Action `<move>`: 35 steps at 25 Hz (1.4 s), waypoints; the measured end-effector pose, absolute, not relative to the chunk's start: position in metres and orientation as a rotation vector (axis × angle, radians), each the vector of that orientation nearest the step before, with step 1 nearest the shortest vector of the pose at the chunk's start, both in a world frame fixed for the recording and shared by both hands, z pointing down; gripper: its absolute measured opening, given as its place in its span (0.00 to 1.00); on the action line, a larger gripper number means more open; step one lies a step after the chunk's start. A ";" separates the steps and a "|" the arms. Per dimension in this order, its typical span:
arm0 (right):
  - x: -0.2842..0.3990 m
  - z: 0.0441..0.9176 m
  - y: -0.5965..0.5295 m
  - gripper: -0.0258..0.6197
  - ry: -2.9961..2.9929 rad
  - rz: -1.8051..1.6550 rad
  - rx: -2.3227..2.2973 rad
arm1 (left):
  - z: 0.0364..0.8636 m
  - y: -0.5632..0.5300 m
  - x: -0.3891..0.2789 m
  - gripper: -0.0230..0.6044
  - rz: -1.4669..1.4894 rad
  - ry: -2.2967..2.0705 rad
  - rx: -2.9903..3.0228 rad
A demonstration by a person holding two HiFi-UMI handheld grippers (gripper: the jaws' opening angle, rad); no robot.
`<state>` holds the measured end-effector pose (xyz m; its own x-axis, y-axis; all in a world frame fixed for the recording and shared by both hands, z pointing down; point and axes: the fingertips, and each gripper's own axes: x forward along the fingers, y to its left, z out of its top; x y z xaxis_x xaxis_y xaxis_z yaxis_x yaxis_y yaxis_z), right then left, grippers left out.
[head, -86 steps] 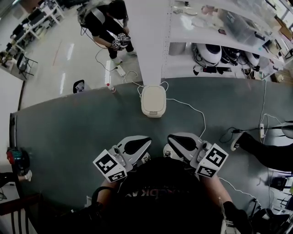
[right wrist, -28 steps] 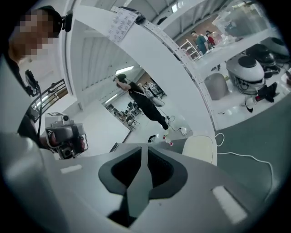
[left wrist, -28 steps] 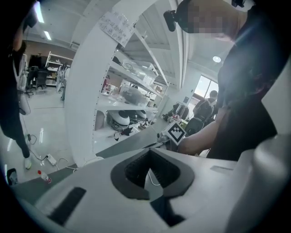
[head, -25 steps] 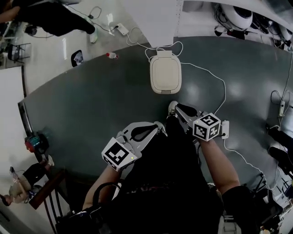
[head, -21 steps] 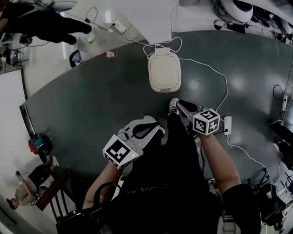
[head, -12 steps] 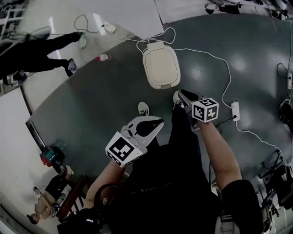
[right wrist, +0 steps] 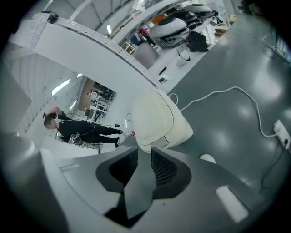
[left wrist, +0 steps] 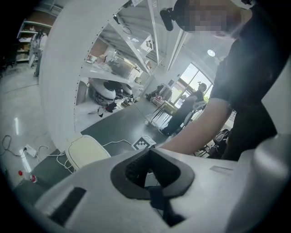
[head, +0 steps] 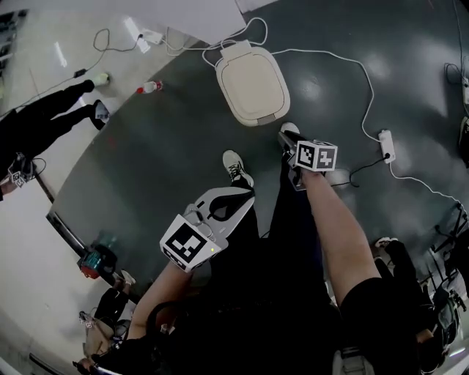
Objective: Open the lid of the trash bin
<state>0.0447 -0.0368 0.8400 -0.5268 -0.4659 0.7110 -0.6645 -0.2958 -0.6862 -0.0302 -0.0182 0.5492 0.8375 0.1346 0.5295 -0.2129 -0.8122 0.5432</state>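
Observation:
The cream trash bin (head: pixel 253 84) stands on the dark green floor with its lid down; it also shows in the left gripper view (left wrist: pixel 86 152) and the right gripper view (right wrist: pixel 157 120). My right gripper (head: pixel 288 143) hangs just short of the bin's near edge and points down at it. Its jaws are opening, and only floor shows between its pads (right wrist: pixel 140 154). My left gripper (head: pixel 246 193) is held back over my dark trousers, well short of the bin. Its fingertips meet, with nothing between them (left wrist: pixel 150 159).
A white cable runs from the bin to a power strip (head: pixel 386 145) on the right. My shoes (head: pixel 236 167) stand just before the bin. A white pillar base (head: pixel 198 15) rises behind it, a small bottle (head: pixel 149 86) lies to its left, and a person (head: pixel 44 117) stands beyond.
Both grippers have come down and the view has tipped further downward. The right gripper has rolled and closed in on the bin's near edge. The left gripper stays back.

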 end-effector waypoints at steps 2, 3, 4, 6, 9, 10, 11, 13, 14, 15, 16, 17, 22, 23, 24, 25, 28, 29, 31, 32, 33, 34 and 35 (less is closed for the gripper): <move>0.039 0.865 -0.030 0.20 -1.691 1.985 1.461 | 0.563 -0.012 -0.039 0.04 0.760 -0.072 2.377; 0.038 0.876 -0.028 0.20 -1.662 2.001 1.475 | 0.570 -0.008 -0.042 0.04 0.764 -0.075 2.364; 0.037 0.886 -0.027 0.20 -1.636 2.013 1.490 | 0.577 -0.003 -0.045 0.04 0.769 -0.074 2.352; 0.035 0.903 -0.025 0.20 -1.595 2.034 1.523 | 0.590 0.005 -0.051 0.04 0.784 -0.068 2.333; 0.030 0.918 -0.028 0.20 -1.576 2.072 1.568 | 0.602 0.017 -0.059 0.04 0.791 -0.069 2.312; 0.028 0.922 -0.030 0.20 -1.574 2.082 1.579 | 0.606 0.021 -0.061 0.04 0.788 -0.073 2.303; 0.026 0.926 -0.032 0.21 -1.570 2.091 1.589 | 0.609 0.024 -0.063 0.04 0.786 -0.076 2.293; 0.022 0.934 -0.036 0.22 -1.547 2.114 1.608 | 0.614 0.030 -0.067 0.04 0.786 -0.081 2.273; 0.021 0.938 -0.037 0.24 -1.524 2.130 1.622 | 0.617 0.033 -0.069 0.04 0.787 -0.086 2.261; 0.021 0.942 -0.037 0.24 -1.494 2.149 1.641 | 0.619 0.037 -0.071 0.04 0.787 -0.095 2.247; 0.021 0.946 -0.037 0.24 -1.463 2.170 1.666 | 0.622 0.040 -0.072 0.04 0.785 -0.108 2.230; 0.023 0.950 -0.036 0.24 -1.436 2.191 1.692 | 0.624 0.044 -0.073 0.04 0.782 -0.118 2.219; 0.022 0.962 -0.038 0.24 -1.371 2.232 1.758 | 0.629 0.051 -0.079 0.04 0.774 -0.139 2.228; 0.022 0.964 -0.040 0.24 -1.352 2.238 1.770 | 0.630 0.051 -0.081 0.04 0.771 -0.147 2.222; 0.022 0.966 -0.041 0.24 -1.331 2.240 1.781 | 0.631 0.050 -0.082 0.04 0.769 -0.153 2.217; 0.022 0.968 -0.042 0.24 -1.316 2.237 1.789 | 0.631 0.050 -0.083 0.04 0.765 -0.157 2.215; 0.022 0.969 -0.042 0.27 -1.310 2.222 1.786 | 0.632 0.051 -0.084 0.04 0.751 -0.163 2.214; 0.022 0.971 -0.041 0.27 -1.298 2.224 1.789 | 0.633 0.052 -0.084 0.04 0.748 -0.165 2.212; 0.023 0.974 -0.037 0.28 -1.263 2.233 1.798 | 0.635 0.054 -0.085 0.04 0.745 -0.166 2.206; 0.023 0.975 -0.036 0.29 -1.253 2.233 1.799 | 0.636 0.054 -0.085 0.04 0.744 -0.164 2.205; 0.023 0.975 -0.036 0.29 -1.247 2.229 1.795 | 0.637 0.055 -0.085 0.04 0.741 -0.164 2.206; 0.023 0.976 -0.035 0.30 -1.244 2.224 1.789 | 0.636 0.055 -0.084 0.04 0.736 -0.165 2.207; 0.024 0.977 -0.035 0.30 -1.240 2.219 1.783 | 0.636 0.054 -0.084 0.04 0.731 -0.168 2.207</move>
